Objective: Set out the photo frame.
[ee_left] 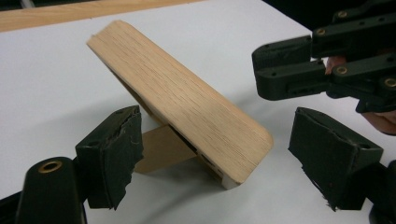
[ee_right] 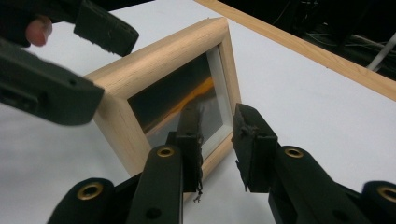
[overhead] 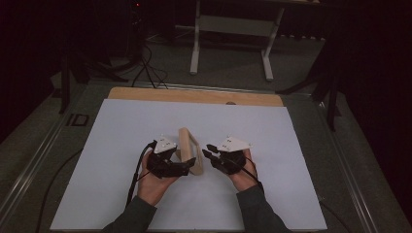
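Observation:
A light wooden picture frame (overhead: pixel 187 145) stands tilted on its rear prop on the white sheet (overhead: pixel 111 145). In the left gripper view I see its plain wooden back (ee_left: pixel 177 98) and the prop (ee_left: pixel 161 149). My left gripper (ee_left: pixel 219 135) is open, its pads wide on either side of the frame's near end without touching it. In the right gripper view the glass front (ee_right: pixel 187 98) shows a dark picture. My right gripper (ee_right: pixel 219 140) stands open with a narrow gap, just before the frame's lower edge, holding nothing. In the high view the left gripper (overhead: pixel 187 167) and right gripper (overhead: pixel 209 151) flank the frame.
The white sheet covers a wooden tabletop whose bare strip (overhead: pixel 194 95) runs along the far edge. Beyond it stand the white legs of another table (overhead: pixel 196 43) and cables (overhead: pixel 145 68) on a dark floor. A cable (overhead: pixel 133 179) trails from the left gripper.

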A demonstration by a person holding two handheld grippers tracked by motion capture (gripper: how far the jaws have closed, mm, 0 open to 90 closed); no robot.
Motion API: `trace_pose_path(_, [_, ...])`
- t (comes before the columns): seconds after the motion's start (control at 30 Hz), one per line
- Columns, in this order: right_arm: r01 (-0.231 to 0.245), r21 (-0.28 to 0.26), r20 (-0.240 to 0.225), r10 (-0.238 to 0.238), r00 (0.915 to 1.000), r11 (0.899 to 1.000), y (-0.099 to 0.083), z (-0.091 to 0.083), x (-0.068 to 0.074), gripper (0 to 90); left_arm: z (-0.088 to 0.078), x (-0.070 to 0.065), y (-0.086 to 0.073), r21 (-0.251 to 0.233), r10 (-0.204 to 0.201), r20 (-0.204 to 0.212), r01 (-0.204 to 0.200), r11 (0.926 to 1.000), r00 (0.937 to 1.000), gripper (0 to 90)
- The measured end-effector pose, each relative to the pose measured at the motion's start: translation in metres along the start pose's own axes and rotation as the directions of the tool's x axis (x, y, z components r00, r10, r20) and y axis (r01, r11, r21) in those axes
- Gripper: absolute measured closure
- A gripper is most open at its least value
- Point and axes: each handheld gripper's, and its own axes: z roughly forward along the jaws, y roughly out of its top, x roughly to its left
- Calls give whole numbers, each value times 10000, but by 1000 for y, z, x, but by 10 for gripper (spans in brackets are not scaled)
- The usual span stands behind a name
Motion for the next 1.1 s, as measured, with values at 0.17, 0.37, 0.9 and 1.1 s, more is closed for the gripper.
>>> trace_pose_path(0.17, [-114,-26,58,114,9999,9999,0,-1,-1,681,5,-1,-1,150,1,-77,0,9999,10000,169])
trace_pose_path(0.37, [-126,-69,72,126,9999,9999,0,-1,-2,659,10,3,-1,216,-303,-83,305,9993,9995,195])
trace_pose_path(0.9, [-247,-117,73,248,9997,9996,0,-3,-4,643,18,6,0,521,-505,29,503,9974,9987,273])
trace_pose_path(1.1, [-318,-149,87,319,9995,9994,0,-4,-6,632,18,5,1,616,-484,157,473,9970,9987,331])
